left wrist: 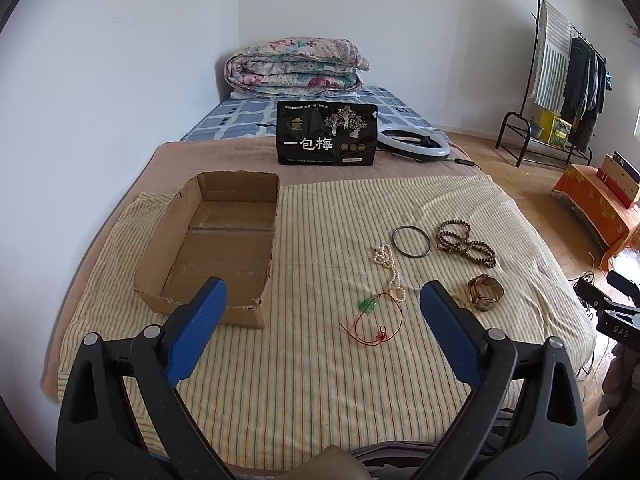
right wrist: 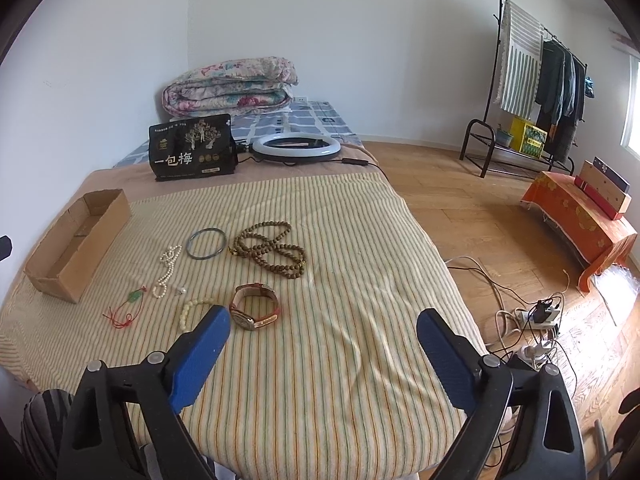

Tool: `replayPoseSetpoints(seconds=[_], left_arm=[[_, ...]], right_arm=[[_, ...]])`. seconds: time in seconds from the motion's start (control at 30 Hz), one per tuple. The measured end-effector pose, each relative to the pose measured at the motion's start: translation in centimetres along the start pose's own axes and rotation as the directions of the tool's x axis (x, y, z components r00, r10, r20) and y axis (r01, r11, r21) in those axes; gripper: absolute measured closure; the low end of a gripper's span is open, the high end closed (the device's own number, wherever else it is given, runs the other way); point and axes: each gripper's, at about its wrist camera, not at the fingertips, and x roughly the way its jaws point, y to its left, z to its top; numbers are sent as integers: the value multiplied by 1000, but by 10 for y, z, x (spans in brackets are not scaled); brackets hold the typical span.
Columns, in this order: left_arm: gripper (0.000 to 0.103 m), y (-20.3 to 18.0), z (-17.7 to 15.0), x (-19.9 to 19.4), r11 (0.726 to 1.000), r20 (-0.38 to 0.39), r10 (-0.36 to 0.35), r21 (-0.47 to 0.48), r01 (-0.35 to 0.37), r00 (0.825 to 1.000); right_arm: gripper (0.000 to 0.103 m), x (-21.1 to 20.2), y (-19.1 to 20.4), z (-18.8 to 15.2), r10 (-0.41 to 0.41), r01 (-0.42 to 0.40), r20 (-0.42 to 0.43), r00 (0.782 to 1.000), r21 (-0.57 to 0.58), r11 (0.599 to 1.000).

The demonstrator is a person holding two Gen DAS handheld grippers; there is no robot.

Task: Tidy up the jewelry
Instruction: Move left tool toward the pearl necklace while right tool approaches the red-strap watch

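1. Left wrist view: the left gripper has its blue jaws spread wide with nothing between them, hanging over the striped cover. The cardboard box sits open-topped on the left, empty as far as I can see. To its right lie the pearl necklace, dark bangle, brown bead string, watch and the green pendant on a red cord.
2. The right finger covers part of the bed beside the watch, so whatever lies there is hidden. A black clamp part pokes in at the right edge, probably the other gripper.
3. Right wrist view: the right gripper is also wide open and holding nothing, above bare cover.
4. This view shows a pale bead bracelet just left of the watch, partly behind the left finger, plus a tiny pearl-like bit by the necklace that's too small to identify.
5. The box is far left, its inside mostly hidden.
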Motion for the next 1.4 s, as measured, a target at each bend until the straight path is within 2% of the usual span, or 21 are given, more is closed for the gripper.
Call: replayPoseSetpoints(seconds=[0.1,0.2,0.33,0.57,0.9,1.07,1.2,1.3,1.4], left_arm=[[5,-6,4,12,1000,-16,-21,14,21,1000],[11,-14,6,23,999,-39,-42,28,43,998],[17,-23,9,40,997,-71,-68,44,71,995],[26,-37,13,75,990,-139,-120,54,129,983],[36,-58,16,141,979,-259,-184,36,200,948],[40,-67,14,177,980,-313,-175,32,195,933],[46,-67,14,205,981,-351,-181,-1,193,919],[46,-68,13,224,981,-376,-190,-26,195,907],[48,-70,12,238,983,-392,-177,-34,178,903]], right_arm=[[9,10,0,2,11,-11,-13,1000,-3,1000],[13,20,1,3,14,-15,-31,999,-11,1000],[13,35,2,6,37,-37,-51,998,-9,999],[18,57,7,6,67,-70,-94,993,-24,997],[24,96,9,10,87,-94,-167,982,-37,995],[28,118,13,11,114,-123,-203,973,-33,992],[30,134,18,12,130,-142,-229,965,-38,989],[31,146,23,13,138,-154,-245,960,-45,987],[33,155,28,14,142,-160,-259,955,-52,986]])
